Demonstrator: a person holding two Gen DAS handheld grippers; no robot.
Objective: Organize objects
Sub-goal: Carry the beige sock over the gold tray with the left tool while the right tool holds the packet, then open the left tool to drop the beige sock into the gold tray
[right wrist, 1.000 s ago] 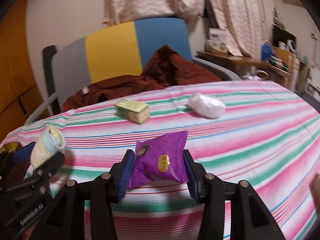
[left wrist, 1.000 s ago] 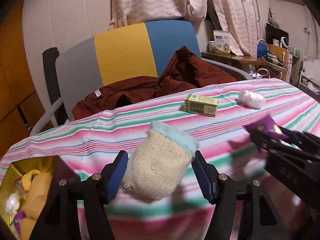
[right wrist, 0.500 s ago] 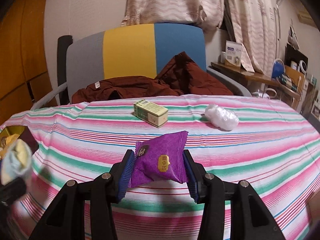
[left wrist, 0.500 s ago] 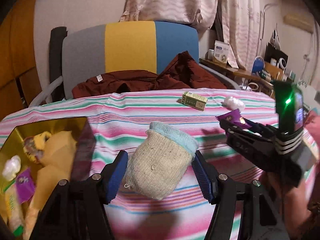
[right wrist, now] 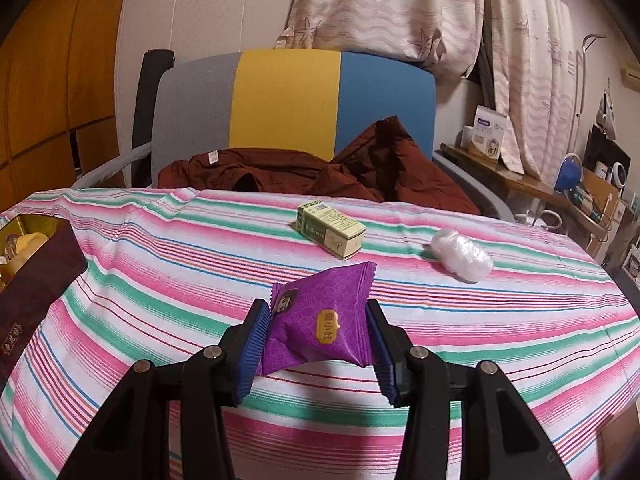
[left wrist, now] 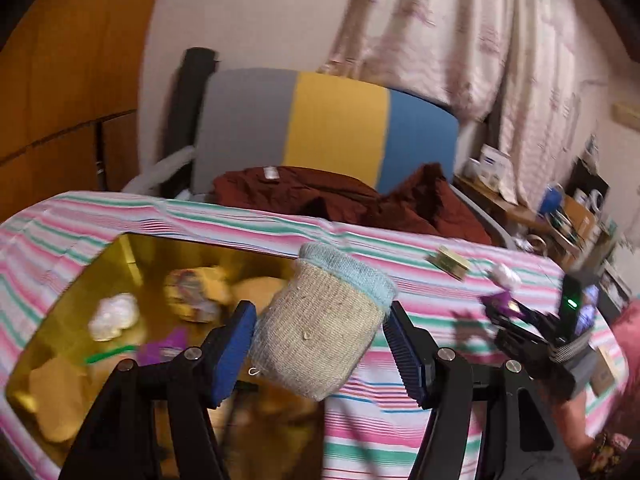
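Note:
My left gripper (left wrist: 320, 340) is shut on a beige knitted sock with a light blue cuff (left wrist: 320, 320), held above the near right edge of a gold-lined box (left wrist: 120, 248). The box holds a white wad, a purple packet and yellow items. My right gripper (right wrist: 316, 344) is shut on a purple snack packet (right wrist: 320, 320) above the striped tablecloth (right wrist: 160, 280); it also shows in the left wrist view (left wrist: 504, 308). A green and cream carton (right wrist: 330, 230) and a white plastic wad (right wrist: 462, 254) lie on the cloth beyond.
The box's dark maroon wall (right wrist: 36, 292) stands at the left in the right wrist view. A grey, yellow and blue chair (right wrist: 292, 100) with a rust-red garment (right wrist: 320, 172) stands behind the table. A cluttered shelf (right wrist: 560, 184) is at the right.
My left gripper has swung left with the sock and now hangs over the gold box. My right gripper holds the purple packet in nearly the same place, slightly further back.

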